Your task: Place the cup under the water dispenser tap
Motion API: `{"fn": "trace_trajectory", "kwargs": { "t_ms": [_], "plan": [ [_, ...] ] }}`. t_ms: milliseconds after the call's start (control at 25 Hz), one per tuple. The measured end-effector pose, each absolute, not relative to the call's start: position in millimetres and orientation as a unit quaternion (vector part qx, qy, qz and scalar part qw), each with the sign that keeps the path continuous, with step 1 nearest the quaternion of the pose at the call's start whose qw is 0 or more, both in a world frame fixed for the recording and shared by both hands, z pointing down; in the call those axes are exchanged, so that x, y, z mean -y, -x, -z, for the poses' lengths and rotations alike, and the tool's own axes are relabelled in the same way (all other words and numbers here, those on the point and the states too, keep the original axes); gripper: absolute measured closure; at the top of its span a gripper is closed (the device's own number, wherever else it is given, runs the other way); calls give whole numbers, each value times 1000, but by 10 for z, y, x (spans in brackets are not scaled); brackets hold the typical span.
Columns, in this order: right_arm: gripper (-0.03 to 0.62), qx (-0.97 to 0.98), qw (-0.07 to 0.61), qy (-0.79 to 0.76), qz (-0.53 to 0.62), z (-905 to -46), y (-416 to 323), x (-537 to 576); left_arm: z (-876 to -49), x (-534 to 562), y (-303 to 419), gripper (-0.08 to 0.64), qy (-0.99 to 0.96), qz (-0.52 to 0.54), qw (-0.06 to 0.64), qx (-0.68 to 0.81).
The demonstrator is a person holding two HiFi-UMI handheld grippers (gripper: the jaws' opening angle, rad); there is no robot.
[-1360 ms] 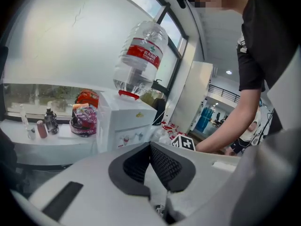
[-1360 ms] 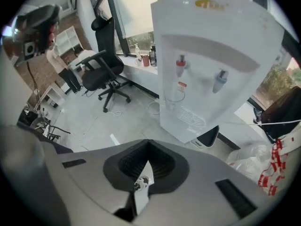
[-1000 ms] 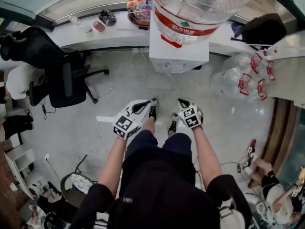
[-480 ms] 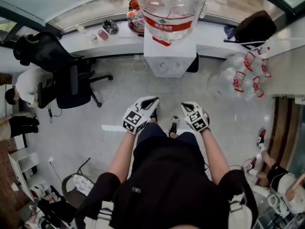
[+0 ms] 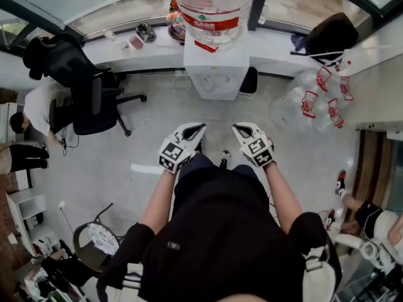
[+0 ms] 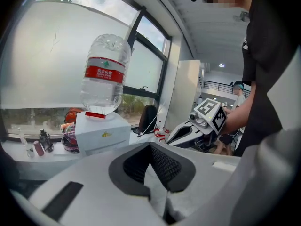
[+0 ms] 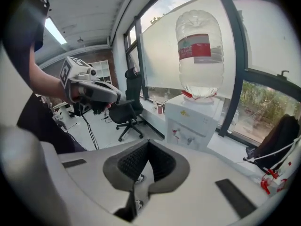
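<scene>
On the long surface (image 5: 157,48) under the window stands the water dispenser (image 5: 217,74), with a big bottle (image 5: 211,8) upside down on top of it. To the left of the dispenser, on the same surface and well apart from it, there is a group of small things. The pink one among them looks to me like the cup (image 5: 133,42), but it is too small to be sure. Nothing stands under the taps (image 7: 189,140) on the dispenser's front.

The person stands on the floor in front of the dispenser, some way back from it. The left hand-held gripper (image 5: 194,133) and the right hand-held gripper (image 5: 242,133) are side by side and point toward the dispenser. Both have their jaws pressed together, and neither has anything between them.

I judge the task is at its beginning: the cup is not yet taken. To do this step well, one should go to the left of the dispenser, open one hand-held gripper wide before it reaches the cup, and close on the cup's wall around the middle, not on the rim. The office chair (image 5: 88,102) stands near that part of the surface, so the approach should pass beside it. The cup should be kept upright and set straight below one tap.
</scene>
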State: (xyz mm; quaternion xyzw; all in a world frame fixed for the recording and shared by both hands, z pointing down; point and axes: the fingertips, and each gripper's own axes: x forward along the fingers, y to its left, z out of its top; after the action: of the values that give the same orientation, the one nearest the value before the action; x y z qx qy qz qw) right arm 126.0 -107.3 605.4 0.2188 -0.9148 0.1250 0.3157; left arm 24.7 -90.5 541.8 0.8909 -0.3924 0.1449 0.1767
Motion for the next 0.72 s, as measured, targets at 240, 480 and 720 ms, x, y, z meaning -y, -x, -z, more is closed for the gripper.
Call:
{"fn": "trace_trajectory", "kwargs": {
  "t_ms": [240,480,720],
  "plan": [
    [598,926,308,-203,-84,-5813,-1151,1056,-5341,795,-282,560,-888,-140,171,403],
    [598,927,310,-199,-79,-5769,-1190,975,-5312,691,-328,560,-888,-139,168,404],
    [598,927,308,-198,-78,-5721,-1169,880,-5261,591,-333,560,-891,-137,161,403]
  ]
}}
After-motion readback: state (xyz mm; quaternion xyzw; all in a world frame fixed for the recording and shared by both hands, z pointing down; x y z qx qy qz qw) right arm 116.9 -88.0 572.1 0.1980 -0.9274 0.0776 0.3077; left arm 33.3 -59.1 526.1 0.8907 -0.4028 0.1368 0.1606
